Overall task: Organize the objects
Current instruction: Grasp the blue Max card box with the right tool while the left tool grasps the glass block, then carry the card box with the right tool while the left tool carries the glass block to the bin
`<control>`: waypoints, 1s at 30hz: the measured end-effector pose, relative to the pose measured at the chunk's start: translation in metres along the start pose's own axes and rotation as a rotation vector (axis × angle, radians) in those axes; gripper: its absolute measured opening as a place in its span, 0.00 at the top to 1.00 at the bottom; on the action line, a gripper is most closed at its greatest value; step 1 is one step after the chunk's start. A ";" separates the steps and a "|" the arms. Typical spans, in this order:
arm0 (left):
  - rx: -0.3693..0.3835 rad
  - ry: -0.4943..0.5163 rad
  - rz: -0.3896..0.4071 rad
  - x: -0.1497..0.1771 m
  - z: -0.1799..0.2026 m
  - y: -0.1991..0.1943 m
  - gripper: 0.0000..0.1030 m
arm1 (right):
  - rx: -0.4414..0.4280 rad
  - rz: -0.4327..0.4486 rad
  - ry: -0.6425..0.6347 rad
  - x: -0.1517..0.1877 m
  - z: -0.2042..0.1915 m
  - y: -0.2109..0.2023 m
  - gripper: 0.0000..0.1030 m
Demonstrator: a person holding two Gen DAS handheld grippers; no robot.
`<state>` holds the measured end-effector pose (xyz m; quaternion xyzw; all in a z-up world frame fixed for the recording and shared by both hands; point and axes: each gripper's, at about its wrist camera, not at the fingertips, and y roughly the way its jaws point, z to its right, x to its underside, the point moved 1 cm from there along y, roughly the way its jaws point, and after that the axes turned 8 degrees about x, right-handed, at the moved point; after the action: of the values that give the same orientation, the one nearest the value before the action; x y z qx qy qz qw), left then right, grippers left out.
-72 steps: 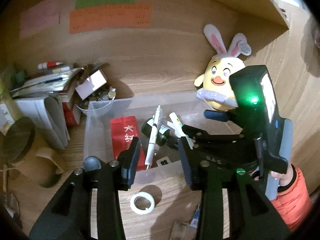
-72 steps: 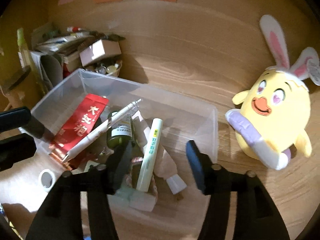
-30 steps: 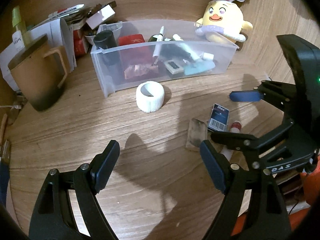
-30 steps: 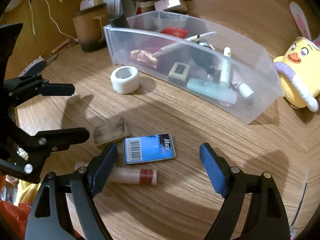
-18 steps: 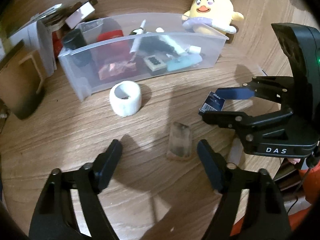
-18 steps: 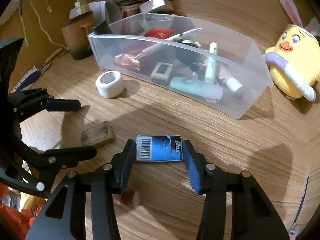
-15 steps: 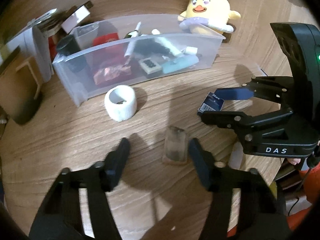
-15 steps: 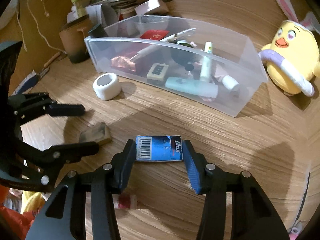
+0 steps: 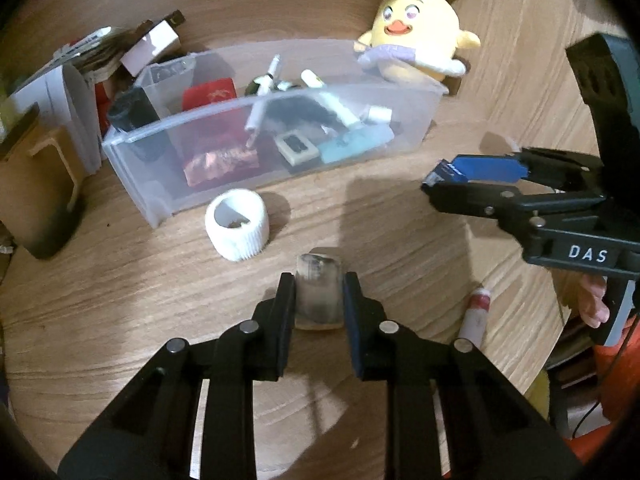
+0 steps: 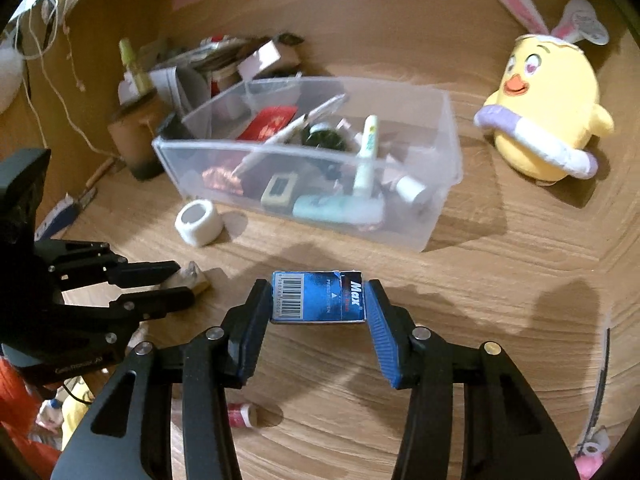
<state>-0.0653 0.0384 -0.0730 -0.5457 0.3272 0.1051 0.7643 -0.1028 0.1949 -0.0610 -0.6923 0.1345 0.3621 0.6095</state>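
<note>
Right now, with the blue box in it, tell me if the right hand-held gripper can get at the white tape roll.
Probably not yet: the right hand-held gripper is shut on the blue box, so its jaws are taken. The path to the white tape roll looks clear otherwise.

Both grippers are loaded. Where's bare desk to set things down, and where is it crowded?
Bare wood lies right of the clear bin, before the plush chick, and near the camera. Crowded: the bin's inside and the clutter behind its left end.
</note>
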 end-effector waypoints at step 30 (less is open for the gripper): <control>-0.062 -0.065 0.300 -0.101 -0.016 -0.056 0.78 | 0.012 0.236 0.119 -0.079 0.033 -0.041 0.57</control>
<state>-0.1193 0.0227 0.0284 -0.5104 0.3768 0.2455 0.7329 -0.1432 0.2148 0.0221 -0.6883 0.2530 0.3889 0.5576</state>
